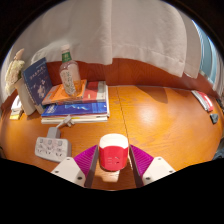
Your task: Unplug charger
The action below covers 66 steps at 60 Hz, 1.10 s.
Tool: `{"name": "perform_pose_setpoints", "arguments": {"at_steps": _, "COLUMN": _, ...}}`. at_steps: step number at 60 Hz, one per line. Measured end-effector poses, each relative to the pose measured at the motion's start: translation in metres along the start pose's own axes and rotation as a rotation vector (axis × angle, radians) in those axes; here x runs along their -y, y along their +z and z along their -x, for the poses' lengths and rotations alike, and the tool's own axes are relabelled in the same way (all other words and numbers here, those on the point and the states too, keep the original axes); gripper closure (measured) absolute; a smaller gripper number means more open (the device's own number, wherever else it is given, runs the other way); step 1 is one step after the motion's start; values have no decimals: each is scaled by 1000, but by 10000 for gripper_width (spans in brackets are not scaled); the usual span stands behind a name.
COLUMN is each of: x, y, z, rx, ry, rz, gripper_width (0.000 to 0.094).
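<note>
charger (113, 156) is sitting between the two fingers of the gripper (113, 170), and the pink pads (85, 158) seem to be squeezing its sides. it looks pulled free already. next, carrying it away gently. farther off, power strip (52, 148) is lying, then books (76, 100) and bottle (69, 72).

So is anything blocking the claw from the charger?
No, nothing visible does: the charger sits between the claw's pads, which seem to press both its sides. The power strip lies off to one side.
</note>
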<state>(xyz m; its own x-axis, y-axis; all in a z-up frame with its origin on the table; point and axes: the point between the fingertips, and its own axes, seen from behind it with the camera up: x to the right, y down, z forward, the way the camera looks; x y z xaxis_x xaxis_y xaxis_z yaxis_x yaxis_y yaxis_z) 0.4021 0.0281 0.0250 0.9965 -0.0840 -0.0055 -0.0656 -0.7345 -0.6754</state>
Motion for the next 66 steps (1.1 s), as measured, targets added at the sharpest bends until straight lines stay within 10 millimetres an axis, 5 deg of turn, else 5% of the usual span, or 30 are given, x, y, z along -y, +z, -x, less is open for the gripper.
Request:
{"name": "perform_pose_setpoints", "arguments": {"at_steps": 5, "x": 6, "y": -9, "z": 1, "rx": 3, "ry": 5, "rz": -16, "gripper_width": 190}}
{"name": "perform_pose_setpoints", "arguments": {"at_steps": 13, "x": 37, "y": -43, "z": 7, "rx": -2, "ry": 32, "rz": -97, "gripper_width": 176}}
{"name": "perform_pose_setpoints", "arguments": {"at_steps": 24, "x": 96, "y": -133, "z": 42, "rx": 28, "ry": 70, "rz": -301, "gripper_width": 165}}
{"name": "perform_pose_setpoints", "arguments": {"at_steps": 32, "x": 110, "y": -199, "z": 80, "rx": 35, "ry": 51, "rz": -434, "gripper_width": 162}}
{"name": "perform_pose_setpoints", "arguments": {"at_steps": 42, "x": 81, "y": -245, "z": 144, "rx": 82, "ry": 26, "rz": -506, "gripper_width": 148}}
{"name": "perform_pose_setpoints", "arguments": {"at_steps": 54, "x": 13, "y": -256, "z": 219, "rx": 131, "ry": -32, "rz": -471, "gripper_width": 147}}
{"name": "perform_pose_setpoints", "arguments": {"at_steps": 66, "x": -19, "y": -270, "z": 262, "rx": 174, "ry": -78, "rz": -473, "gripper_width": 140}}
